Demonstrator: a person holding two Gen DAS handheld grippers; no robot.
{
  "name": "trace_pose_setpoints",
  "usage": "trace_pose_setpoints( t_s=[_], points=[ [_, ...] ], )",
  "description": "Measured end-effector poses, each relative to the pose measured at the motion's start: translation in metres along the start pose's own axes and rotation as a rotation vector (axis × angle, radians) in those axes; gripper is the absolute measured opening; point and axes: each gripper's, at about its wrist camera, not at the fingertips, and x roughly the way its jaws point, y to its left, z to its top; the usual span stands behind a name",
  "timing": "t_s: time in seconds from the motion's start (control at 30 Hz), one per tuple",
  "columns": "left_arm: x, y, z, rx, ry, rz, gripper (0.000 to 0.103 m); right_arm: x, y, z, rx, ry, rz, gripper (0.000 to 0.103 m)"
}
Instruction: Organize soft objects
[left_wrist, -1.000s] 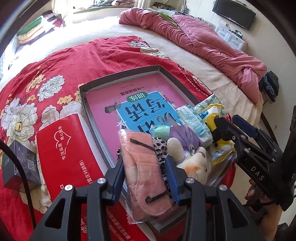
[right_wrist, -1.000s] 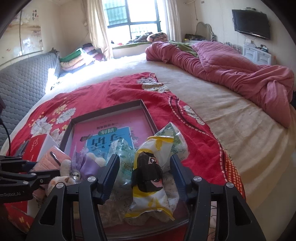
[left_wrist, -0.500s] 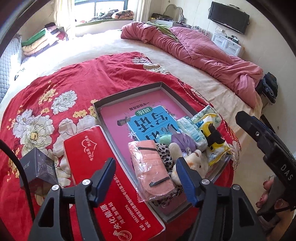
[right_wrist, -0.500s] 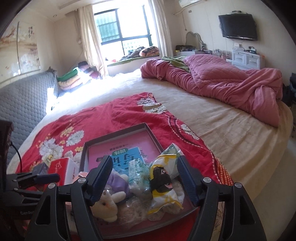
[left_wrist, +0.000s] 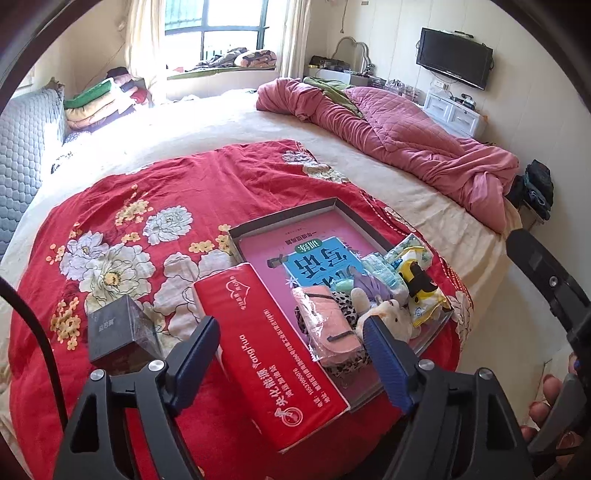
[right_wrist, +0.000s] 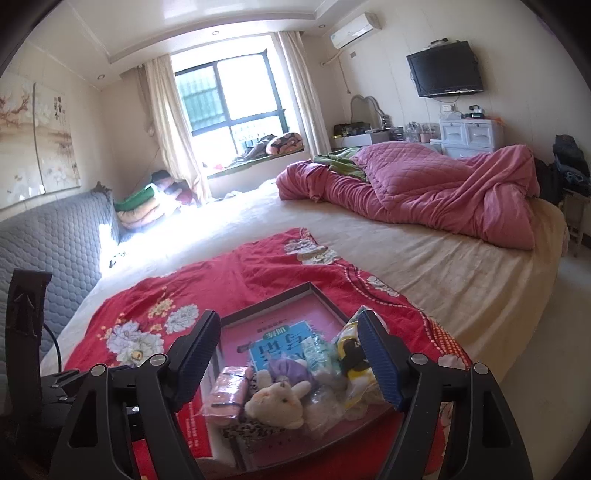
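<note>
A grey tray (left_wrist: 284, 216) (right_wrist: 273, 297) lies on the red floral blanket and holds a pink book. At its near end lie a bagged pink cloth (left_wrist: 328, 321) (right_wrist: 227, 387), a white plush toy (left_wrist: 388, 317) (right_wrist: 277, 400), a purple soft item (left_wrist: 369, 284) (right_wrist: 290, 369), a tissue pack (left_wrist: 380, 267) and a yellow packet (left_wrist: 421, 286) (right_wrist: 354, 362). My left gripper (left_wrist: 291, 358) is open and empty, held above and back from the tray. My right gripper (right_wrist: 288, 354) is open and empty, also raised behind the tray; its body shows in the left wrist view (left_wrist: 546, 280).
A red tissue box (left_wrist: 266, 343) lies left of the tray and a small black box (left_wrist: 118, 332) further left. A bunched pink quilt (left_wrist: 399, 140) lies across the far right of the bed. The bed edge and floor are at the right.
Both grippers have opened wide and pulled up and back from the tray. The left let go of the pink cloth bag; the right drew away from the yellow packet. Both items rest in the tray.
</note>
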Motion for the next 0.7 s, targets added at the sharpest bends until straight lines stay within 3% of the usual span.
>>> trace_pose_setpoints(
  t_s=[0.23, 0.53, 0.7],
  points=[
    [-0.028, 0.022, -0.013, -0.033, -0.03, 0.036, 0.081, -0.036, 0.017, -0.006, 0.129, -0.008, 0.075, 0.079],
    [-0.046, 0.036, -0.037, -0.048, -0.031, 0.06, 0.081, -0.038, 0.037, -0.039, 0.003, 0.117, 0.006, 0.079],
    [-0.053, 0.034, -0.051, -0.05, -0.033, 0.056, 0.081, -0.042, 0.04, -0.052, -0.054, 0.144, -0.037, 0.079]
  ],
)
